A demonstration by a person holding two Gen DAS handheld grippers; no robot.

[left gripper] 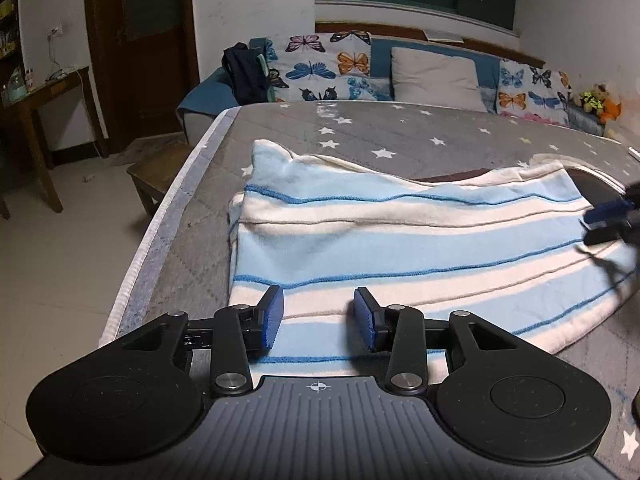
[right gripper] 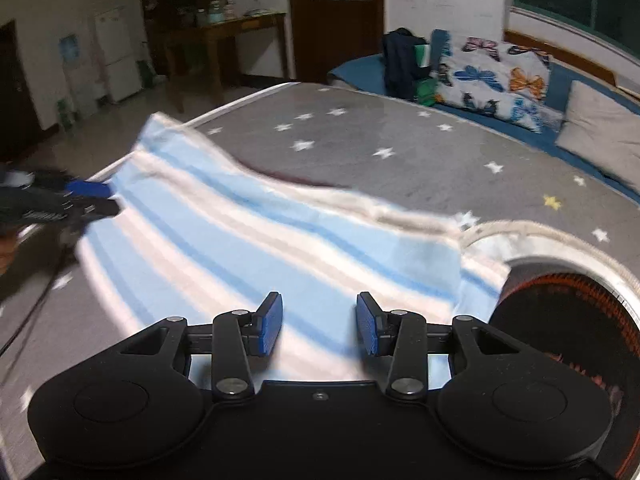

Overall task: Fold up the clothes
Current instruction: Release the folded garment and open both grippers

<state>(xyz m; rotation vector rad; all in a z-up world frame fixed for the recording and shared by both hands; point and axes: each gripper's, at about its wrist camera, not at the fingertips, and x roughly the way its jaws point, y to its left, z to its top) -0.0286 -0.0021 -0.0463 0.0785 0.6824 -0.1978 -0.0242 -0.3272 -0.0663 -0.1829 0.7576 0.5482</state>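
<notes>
Garment: we see a light-blue and white striped fleece top point(left gripper: 400, 240) lying on the grey star-printed mattress point(left gripper: 400, 128), near its front edge, with thin darker blue lines across the stripes.
Fold state: we find it doubled over, its upper edge rumpled and raised in a peak at the far left corner.
Left gripper: our left gripper point(left gripper: 319, 318) hangs over the near hem of the top, jaws parted, blue pads clear of the cloth with nothing pinched between them.
Right gripper: our right gripper point(right gripper: 319, 322) is released too, jaws apart above the striped fabric, which looks blurred in this view; nothing is clamped.
Each other's view: we catch the right gripper at the right edge of the left wrist view, over the top's right side.
Dark garment: we see a dark red-patterned fabric point(right gripper: 560, 320) beside the top, at its right end.
Background: butterfly-print pillows point(left gripper: 328, 66) and a grey cushion point(left gripper: 436, 76) sit beyond the mattress, a wooden table point(left gripper: 36, 100) to the left.
</notes>
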